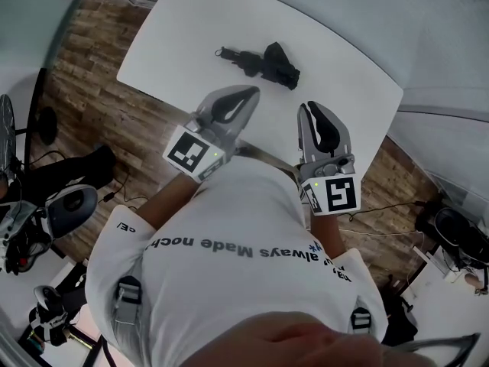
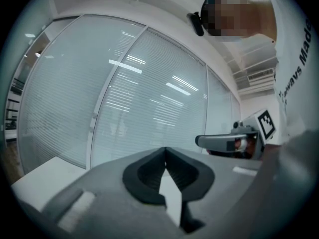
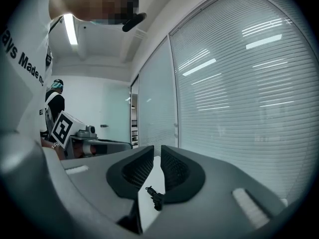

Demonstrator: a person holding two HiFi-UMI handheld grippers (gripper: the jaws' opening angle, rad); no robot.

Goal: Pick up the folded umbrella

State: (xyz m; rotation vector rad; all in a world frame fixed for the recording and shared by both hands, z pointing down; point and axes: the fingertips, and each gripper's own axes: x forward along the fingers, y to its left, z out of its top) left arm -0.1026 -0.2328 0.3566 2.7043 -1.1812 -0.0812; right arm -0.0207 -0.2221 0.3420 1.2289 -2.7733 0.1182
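Note:
The folded black umbrella lies on the white table, its strap end pointing left. Both grippers hover at the table's near edge, short of the umbrella and apart from it. My left gripper is shut, its black pads meeting at the tips, with nothing in them. My right gripper points at the table with a narrow gap between its jaws, and nothing is gripped. Through that gap the umbrella shows small and far off.
Wooden floor surrounds the table. Dark chairs and gear stand at the left, cables and equipment at the right. Glass walls with blinds lie beyond the table. Another person stands far back.

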